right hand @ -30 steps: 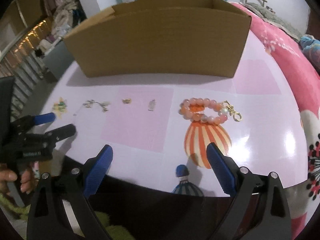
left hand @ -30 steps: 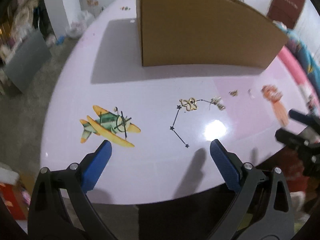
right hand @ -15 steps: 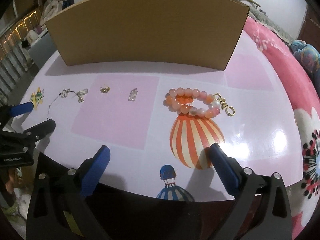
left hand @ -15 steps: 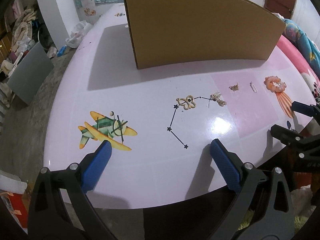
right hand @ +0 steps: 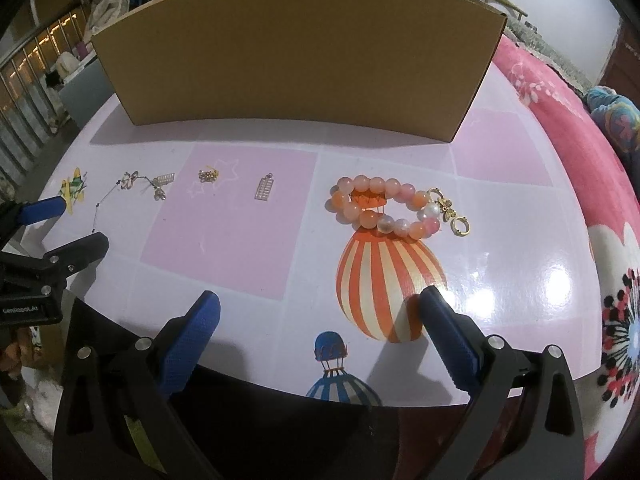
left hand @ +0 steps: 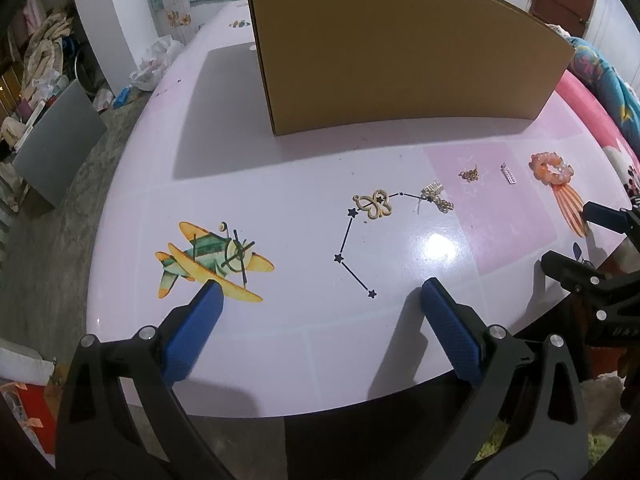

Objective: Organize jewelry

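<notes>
Table (right hand: 248, 240): glossy, smooth printed top, bright glare spots. Box (right hand: 296, 56): matt brown cardboard. Bracelet (right hand: 380, 206): polished translucent pink-orange beads, shiny gold-metal clasp. Butterfly charm (left hand: 374, 204): gold metal. Gripper fingers (left hand: 192, 330): textured blue pads on matt black plastic.

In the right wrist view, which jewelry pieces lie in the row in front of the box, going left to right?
Gold butterfly charm → silver comb-like piece → small gold cluster → silver rectangular pendant → pink bead bracelet, its gold clasp at the far right end.
</notes>
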The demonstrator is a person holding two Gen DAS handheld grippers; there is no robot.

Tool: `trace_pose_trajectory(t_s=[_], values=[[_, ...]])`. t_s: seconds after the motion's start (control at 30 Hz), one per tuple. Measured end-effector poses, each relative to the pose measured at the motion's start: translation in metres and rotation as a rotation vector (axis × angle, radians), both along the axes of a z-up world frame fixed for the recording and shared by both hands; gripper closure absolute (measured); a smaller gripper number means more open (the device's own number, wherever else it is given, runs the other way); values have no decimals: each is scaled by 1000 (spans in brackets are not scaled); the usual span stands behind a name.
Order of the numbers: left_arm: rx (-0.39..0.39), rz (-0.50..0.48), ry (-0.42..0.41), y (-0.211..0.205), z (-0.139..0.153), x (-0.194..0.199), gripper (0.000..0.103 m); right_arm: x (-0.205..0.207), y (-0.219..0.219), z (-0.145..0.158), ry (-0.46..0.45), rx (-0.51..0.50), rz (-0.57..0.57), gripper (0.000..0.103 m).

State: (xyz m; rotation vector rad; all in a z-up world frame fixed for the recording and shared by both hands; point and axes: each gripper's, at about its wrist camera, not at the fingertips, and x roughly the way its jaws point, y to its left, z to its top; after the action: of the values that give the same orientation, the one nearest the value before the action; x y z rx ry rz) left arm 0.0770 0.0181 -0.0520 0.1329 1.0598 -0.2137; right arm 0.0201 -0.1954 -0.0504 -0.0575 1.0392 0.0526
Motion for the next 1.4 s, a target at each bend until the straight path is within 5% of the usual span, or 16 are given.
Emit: trace_pose_trajectory(t_s=[0.27, 0.63, 1.0, 1.27, 1.4], values=[[0, 1, -2, 0, 0, -1, 7, -1, -2, 2, 12, 15, 13, 6], [0, 1, -3, -1, 0, -3, 7, -5, -15, 24, -61, 223, 32, 7], [-98, -23, -119, 4, 22, -14, 9, 1, -9, 26, -88, 274, 69, 24], [-107, -120, -154, -6, 28, -10, 47, 11, -3, 25, -88, 282, 85, 34], [-85, -200, -137, -12, 24, -3, 56, 15, 0, 25, -88, 291, 106, 34]])
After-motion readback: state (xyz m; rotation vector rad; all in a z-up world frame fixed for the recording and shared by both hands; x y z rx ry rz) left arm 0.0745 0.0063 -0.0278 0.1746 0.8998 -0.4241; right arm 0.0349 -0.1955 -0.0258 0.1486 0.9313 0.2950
